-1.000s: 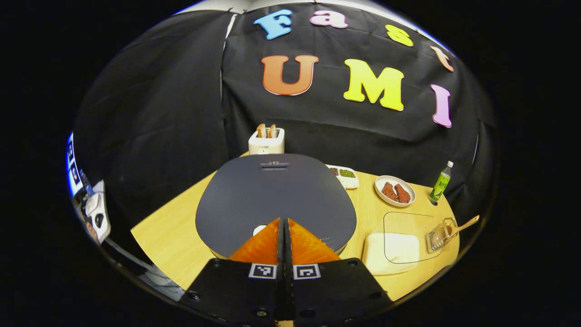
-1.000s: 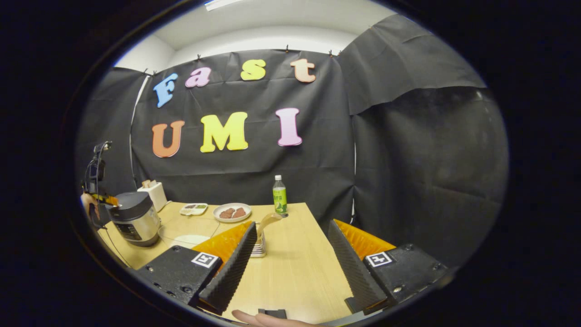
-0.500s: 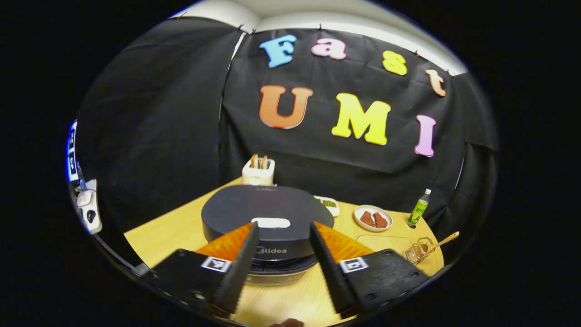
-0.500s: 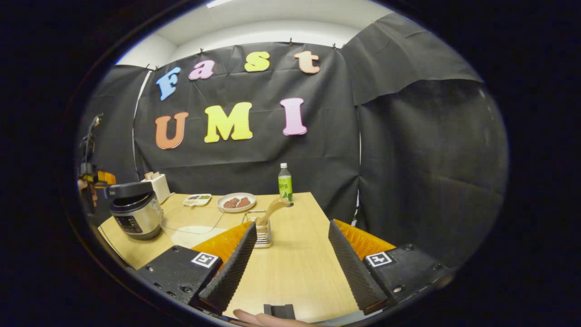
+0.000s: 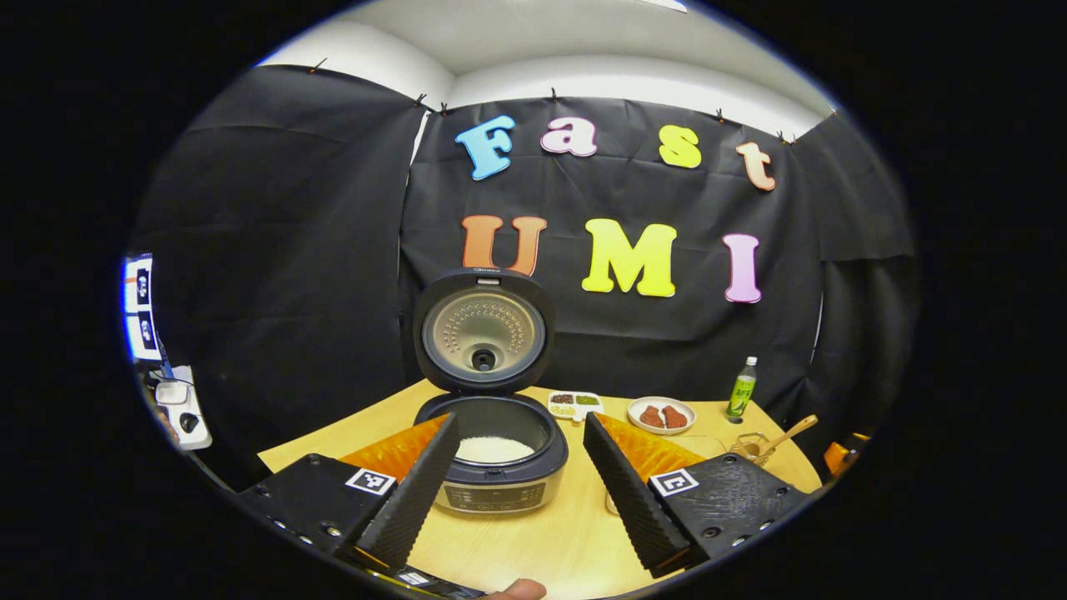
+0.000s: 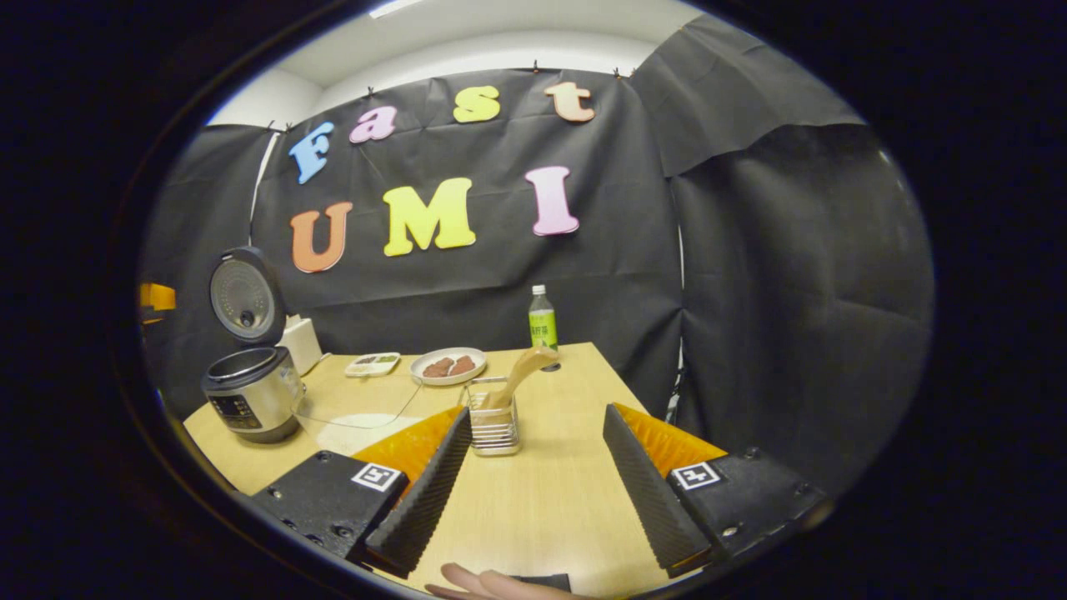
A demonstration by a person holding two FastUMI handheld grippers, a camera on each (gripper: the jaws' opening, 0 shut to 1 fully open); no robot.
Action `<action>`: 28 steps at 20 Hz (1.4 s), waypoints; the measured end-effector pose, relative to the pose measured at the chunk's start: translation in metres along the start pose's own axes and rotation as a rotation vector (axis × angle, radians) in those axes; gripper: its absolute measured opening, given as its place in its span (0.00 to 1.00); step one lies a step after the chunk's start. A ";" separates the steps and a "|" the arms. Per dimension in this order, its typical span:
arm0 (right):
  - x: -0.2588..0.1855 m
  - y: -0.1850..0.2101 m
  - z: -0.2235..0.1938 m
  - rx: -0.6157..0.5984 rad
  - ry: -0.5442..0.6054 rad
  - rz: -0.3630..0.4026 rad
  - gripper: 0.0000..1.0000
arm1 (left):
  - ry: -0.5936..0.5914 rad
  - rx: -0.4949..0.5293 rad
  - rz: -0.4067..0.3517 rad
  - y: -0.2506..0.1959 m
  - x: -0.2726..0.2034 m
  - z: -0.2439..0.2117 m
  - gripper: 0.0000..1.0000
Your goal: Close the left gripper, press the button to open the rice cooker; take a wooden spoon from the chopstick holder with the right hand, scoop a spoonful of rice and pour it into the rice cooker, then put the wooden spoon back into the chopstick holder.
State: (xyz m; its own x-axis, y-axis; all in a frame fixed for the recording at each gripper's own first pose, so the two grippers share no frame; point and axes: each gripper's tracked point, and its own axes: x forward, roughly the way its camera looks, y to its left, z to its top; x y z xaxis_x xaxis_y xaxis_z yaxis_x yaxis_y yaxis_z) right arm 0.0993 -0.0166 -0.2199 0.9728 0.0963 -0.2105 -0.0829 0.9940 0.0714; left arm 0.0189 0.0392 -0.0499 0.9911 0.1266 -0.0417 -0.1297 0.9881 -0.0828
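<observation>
Cooker (image 5: 492,454) lid up, step 1 done. Both grippers, left (image 5: 518,483) and right (image 6: 533,475), spread wide, holding nothing. Next: right to spoon (image 6: 518,377) in holder (image 6: 493,425), pinching its handle.

Rice cooker (image 5: 503,467), dark-lidded with a metallic body, stands on the desk (image 6: 542,500) with its lid (image 5: 483,331) raised upright; white rice (image 5: 493,449) lies in the pot. Wooden spoon (image 6: 518,379) leans tilted in the wire chopstick holder (image 6: 493,425), well apart from the cooker.
</observation>
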 end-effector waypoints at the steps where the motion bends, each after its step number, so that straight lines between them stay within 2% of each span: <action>1: 0.010 0.005 -0.006 0.013 0.015 0.020 1.00 | -0.006 -0.007 0.000 0.002 -0.007 -0.003 0.95; 4: 0.039 0.010 -0.005 0.043 -0.002 0.040 1.00 | -0.021 -0.014 -0.021 0.002 -0.025 -0.012 0.94; 7: 0.065 0.008 0.014 0.079 -0.097 0.018 1.00 | -0.040 0.013 -0.044 0.000 -0.045 -0.019 0.94; 10: 0.095 0.005 0.010 0.083 -0.119 -0.019 0.96 | -0.092 0.052 -0.062 0.001 -0.063 -0.028 0.94; 11: 0.102 0.009 0.006 0.086 -0.112 -0.006 0.89 | -0.091 0.054 -0.060 0.003 -0.068 -0.037 0.94; 12: 0.110 0.012 0.001 0.096 -0.085 0.002 0.95 | -0.099 0.058 -0.067 0.001 -0.074 -0.041 0.94; 13: 0.117 0.012 -0.005 0.109 -0.065 0.003 0.90 | -0.108 0.064 -0.090 -0.003 -0.082 -0.044 0.94; 14: 0.124 0.014 -0.006 0.124 -0.062 0.008 0.95 | -0.115 0.067 -0.118 -0.009 -0.089 -0.047 0.95; 15: 0.132 0.012 -0.006 0.128 -0.070 -0.002 0.95 | -0.119 0.066 -0.141 -0.014 -0.095 -0.049 0.94; 16: 0.138 0.010 -0.004 0.124 -0.090 -0.009 0.89 | -0.122 0.066 -0.167 -0.018 -0.099 -0.051 0.94; 17: 0.145 0.002 0.002 0.119 -0.126 -0.039 0.93 | -0.117 0.069 -0.187 -0.023 -0.103 -0.053 0.94; 18: 0.151 -0.002 0.006 0.116 -0.149 -0.056 0.92 | -0.117 0.065 -0.192 -0.022 -0.105 -0.053 0.94; 19: 0.160 -0.007 0.004 0.111 -0.147 -0.077 0.87 | -0.118 0.061 -0.203 -0.024 -0.109 -0.051 0.94; 22: 0.171 0.022 0.001 0.165 -0.097 0.041 0.80 | -0.125 0.024 -0.199 -0.019 -0.117 -0.044 0.94; 24: 0.179 0.017 0.001 0.201 -0.087 0.024 0.75 | -0.141 0.002 -0.199 -0.017 -0.122 -0.040 0.94; 26: 0.183 0.024 0.005 0.186 -0.098 0.024 0.70 | -0.143 0.002 -0.208 -0.015 -0.126 -0.039 0.94; 27: 0.183 0.023 0.007 0.169 -0.103 -0.001 0.48 | -0.145 0.010 -0.202 -0.011 -0.124 -0.038 0.94; 28: 0.182 0.025 0.010 0.162 -0.106 -0.005 0.41 | -0.149 0.013 -0.194 -0.009 -0.122 -0.038 0.94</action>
State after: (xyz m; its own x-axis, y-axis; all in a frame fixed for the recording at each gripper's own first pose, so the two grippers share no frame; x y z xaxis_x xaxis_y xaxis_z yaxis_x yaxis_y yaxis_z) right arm 0.2768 0.0257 -0.2467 0.9912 0.0764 -0.1078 -0.0501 0.9722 0.2286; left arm -0.1025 0.0119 -0.0817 0.9911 -0.0555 0.1209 0.0634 0.9960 -0.0624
